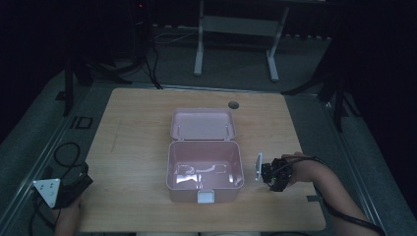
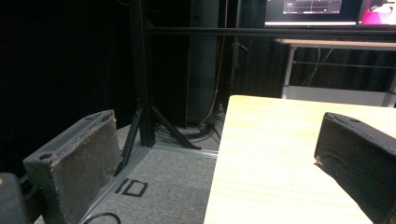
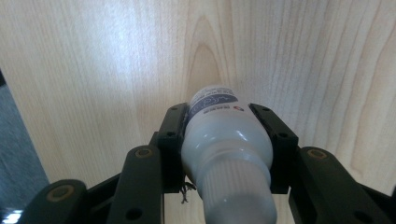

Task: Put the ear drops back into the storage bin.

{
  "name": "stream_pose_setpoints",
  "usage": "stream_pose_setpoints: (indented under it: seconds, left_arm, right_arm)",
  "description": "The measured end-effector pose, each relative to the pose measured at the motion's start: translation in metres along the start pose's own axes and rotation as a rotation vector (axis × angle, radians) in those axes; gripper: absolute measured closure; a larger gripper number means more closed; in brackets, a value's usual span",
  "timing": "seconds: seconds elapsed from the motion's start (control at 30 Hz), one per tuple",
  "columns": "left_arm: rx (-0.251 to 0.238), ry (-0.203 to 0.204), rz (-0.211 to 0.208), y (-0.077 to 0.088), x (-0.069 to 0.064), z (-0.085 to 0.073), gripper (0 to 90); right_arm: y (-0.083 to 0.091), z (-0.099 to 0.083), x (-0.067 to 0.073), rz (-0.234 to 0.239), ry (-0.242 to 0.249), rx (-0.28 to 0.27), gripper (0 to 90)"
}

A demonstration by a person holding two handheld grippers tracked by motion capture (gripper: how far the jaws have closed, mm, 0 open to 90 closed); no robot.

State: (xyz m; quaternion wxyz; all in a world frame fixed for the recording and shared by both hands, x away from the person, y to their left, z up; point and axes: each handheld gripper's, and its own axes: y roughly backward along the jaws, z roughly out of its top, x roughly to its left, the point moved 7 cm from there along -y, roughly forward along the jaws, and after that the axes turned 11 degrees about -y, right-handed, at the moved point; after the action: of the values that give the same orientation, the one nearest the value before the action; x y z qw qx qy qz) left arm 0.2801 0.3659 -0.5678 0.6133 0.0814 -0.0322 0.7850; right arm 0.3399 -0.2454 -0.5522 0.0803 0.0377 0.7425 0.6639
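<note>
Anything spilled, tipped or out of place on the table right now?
Nothing stands out. The pink box sits square at mid-table with its lid open. The right gripper holds a white bottle cleanly between its fingers. The left gripper is open by the table's edge.

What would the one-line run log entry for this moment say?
right gripper: shut on white bottle over table | left gripper: open, at table edge | pink box: lid open
</note>
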Motion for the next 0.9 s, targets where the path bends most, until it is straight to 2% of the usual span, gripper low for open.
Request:
stream_pose_setpoints:
  seconds: [0.17, 0.37, 0.6, 0.9]
  left_arm:
    - [-0.001, 0.000, 0.001, 0.000, 0.000, 0.000, 0.4]
    - [-0.001, -0.001, 0.001, 0.000, 0.000, 0.000, 0.4]
    - [-0.003, -0.001, 0.001, 0.000, 0.000, 0.000, 0.4]
    - [-0.003, -0.001, 0.002, 0.000, 0.000, 0.000, 0.4]
  right_arm:
    - [0.009, -0.001, 0.004, 0.005, 0.021, -0.005, 59.5]
    - [0.026, 0.000, 0.012, 0.035, 0.027, -0.001, 59.5]
    - [0.047, 0.006, 0.017, 0.023, 0.052, -0.007, 59.5]
    - [0.070, 0.013, 0.020, 0.030, 0.048, -0.007, 59.6]
